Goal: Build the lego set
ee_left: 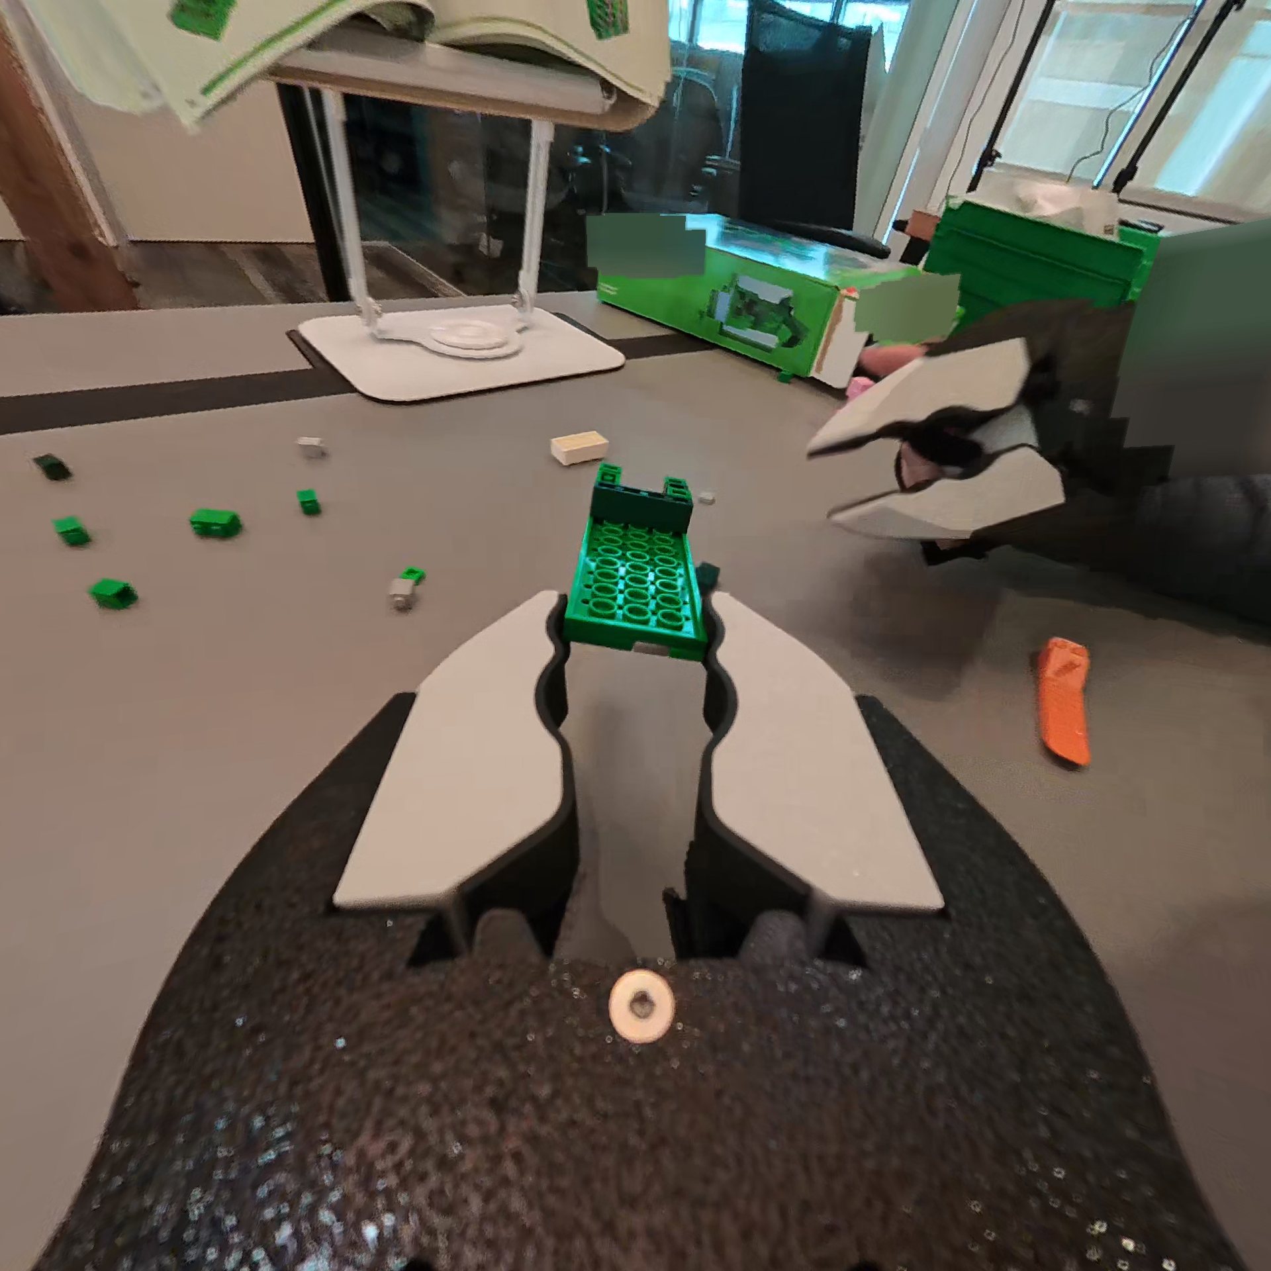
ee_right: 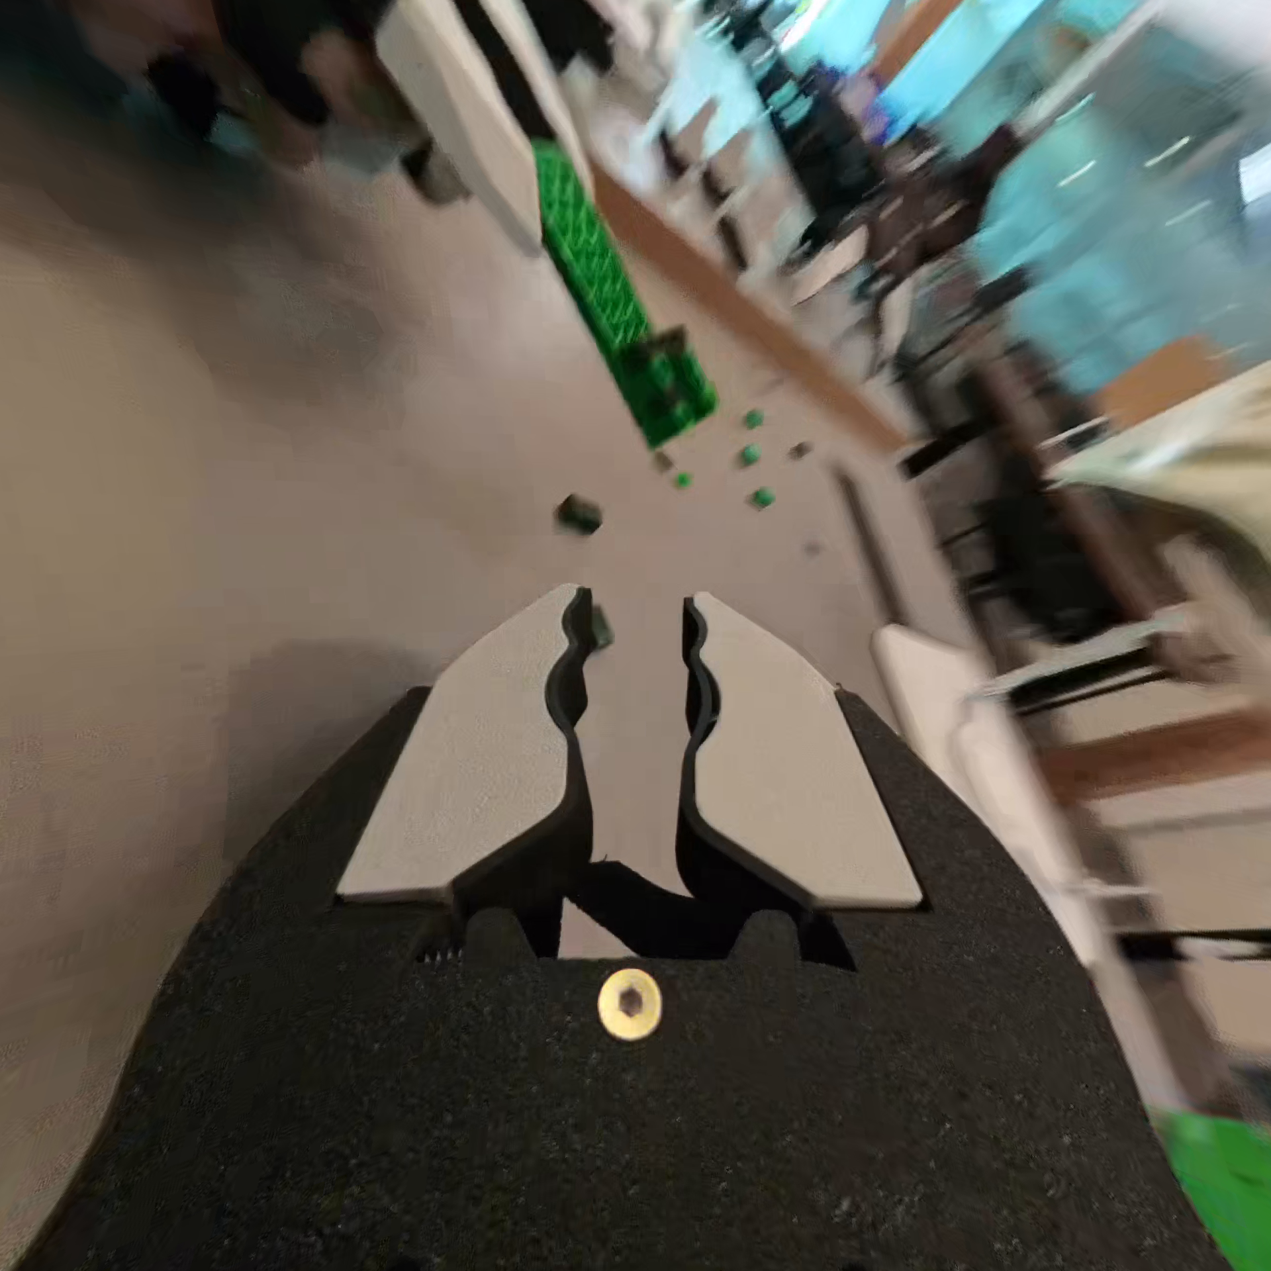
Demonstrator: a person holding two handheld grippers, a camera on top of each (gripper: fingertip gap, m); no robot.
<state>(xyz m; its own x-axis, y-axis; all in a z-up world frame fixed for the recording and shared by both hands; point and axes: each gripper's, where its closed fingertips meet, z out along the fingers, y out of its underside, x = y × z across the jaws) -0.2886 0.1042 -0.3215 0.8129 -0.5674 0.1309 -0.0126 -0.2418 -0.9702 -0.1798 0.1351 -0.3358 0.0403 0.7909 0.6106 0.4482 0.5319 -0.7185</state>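
Observation:
My left gripper [ee_left: 636, 615] is shut on the near end of a bright green studded plate [ee_left: 636, 578], held just above the grey table. Dark green bricks [ee_left: 643, 502] stand on the plate's far end. The right gripper [ee_left: 822, 481] shows to the right of the plate, turned on its side, jaws apart. In the blurred right wrist view my right gripper [ee_right: 636, 598] is open. A small dark piece [ee_right: 602, 629] sits by its left fingertip; I cannot tell if it touches. The plate [ee_right: 591, 275] shows beyond, held by the left gripper's fingers [ee_right: 481, 137].
Loose green bricks [ee_left: 215, 523] lie on the table [ee_left: 206, 722] to the left, with a tan brick [ee_left: 580, 447] behind the plate. An orange brick separator [ee_left: 1066, 701] lies to the right. A green box [ee_left: 722, 296] and a white stand [ee_left: 461, 344] holding a booklet are at the back.

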